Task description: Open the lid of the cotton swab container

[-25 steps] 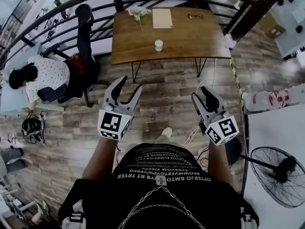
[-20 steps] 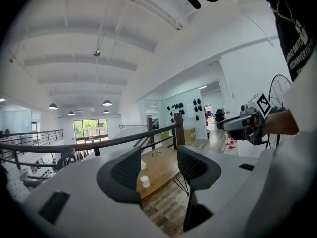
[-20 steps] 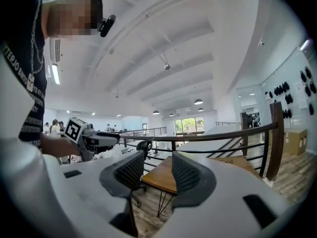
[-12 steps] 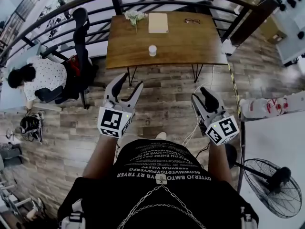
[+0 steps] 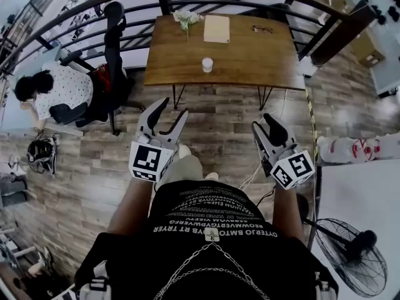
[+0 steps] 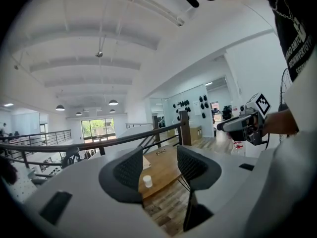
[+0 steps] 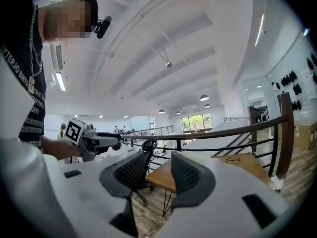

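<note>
The cotton swab container point(image 5: 207, 64) is a small white cylinder with its lid on, standing upright near the front edge of a brown wooden table point(image 5: 250, 58). It also shows far off between the left jaws as the container point(image 6: 147, 181). My left gripper point(image 5: 170, 111) is held at waist height, well short of the table, open and empty. My right gripper point(image 5: 264, 124) is beside it, also open with nothing between its jaws. Each gripper view shows its own gripper, the left gripper point(image 6: 159, 165) and the right gripper point(image 7: 157, 170), with jaws apart in free air.
On the table lie a notebook point(image 5: 216, 28), glasses point(image 5: 262, 29) and a small flower bunch point(image 5: 185, 19). A black railing point(image 5: 206, 5) runs behind it. A person sits at a desk point(image 5: 53, 92) beside a black chair point(image 5: 114, 49). A floor fan point(image 5: 356, 255) and white table point(image 5: 359, 180) stand at right.
The table and floor have shifted slightly in the head view as the person steps; a leg now shows ahead. Both grippers keep the same pose and opening.
</note>
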Action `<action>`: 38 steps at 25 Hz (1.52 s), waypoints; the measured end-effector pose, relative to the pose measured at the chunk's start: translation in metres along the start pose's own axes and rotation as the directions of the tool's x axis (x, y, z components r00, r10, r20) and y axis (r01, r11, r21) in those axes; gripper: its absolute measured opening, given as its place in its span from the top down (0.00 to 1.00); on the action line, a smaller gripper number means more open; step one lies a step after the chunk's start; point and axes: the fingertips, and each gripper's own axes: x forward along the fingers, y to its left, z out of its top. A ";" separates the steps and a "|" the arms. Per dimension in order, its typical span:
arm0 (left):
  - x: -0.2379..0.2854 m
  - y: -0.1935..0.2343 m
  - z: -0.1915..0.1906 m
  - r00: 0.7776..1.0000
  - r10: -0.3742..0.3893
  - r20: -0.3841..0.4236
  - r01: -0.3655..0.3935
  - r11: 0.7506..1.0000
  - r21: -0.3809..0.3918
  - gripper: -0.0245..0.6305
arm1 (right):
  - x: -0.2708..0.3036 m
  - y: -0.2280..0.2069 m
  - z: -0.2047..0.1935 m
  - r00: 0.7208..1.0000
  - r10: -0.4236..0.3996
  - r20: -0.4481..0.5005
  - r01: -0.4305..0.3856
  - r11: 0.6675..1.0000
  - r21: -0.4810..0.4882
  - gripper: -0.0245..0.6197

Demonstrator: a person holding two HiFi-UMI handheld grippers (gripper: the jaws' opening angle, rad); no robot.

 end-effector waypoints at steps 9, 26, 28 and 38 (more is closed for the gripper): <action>0.030 0.015 -0.007 1.000 -0.008 -0.013 0.007 0.999 -0.033 0.61 | 0.017 -0.021 -0.003 1.000 -0.018 -0.018 0.018 1.000 0.011 0.70; 0.140 0.065 0.003 0.996 -0.092 -0.016 0.092 0.996 0.014 0.61 | 0.099 -0.086 0.017 0.998 -0.055 0.015 0.054 0.997 0.053 0.70; 0.152 0.075 -0.001 0.995 -0.100 -0.024 0.100 0.995 0.004 0.61 | 0.114 -0.094 0.016 0.998 -0.062 0.014 0.061 0.996 0.059 0.70; 0.203 0.129 -0.010 0.990 -0.138 -0.030 0.137 0.990 -0.033 0.61 | 0.189 -0.122 0.029 0.997 -0.076 0.013 0.075 0.995 0.064 0.70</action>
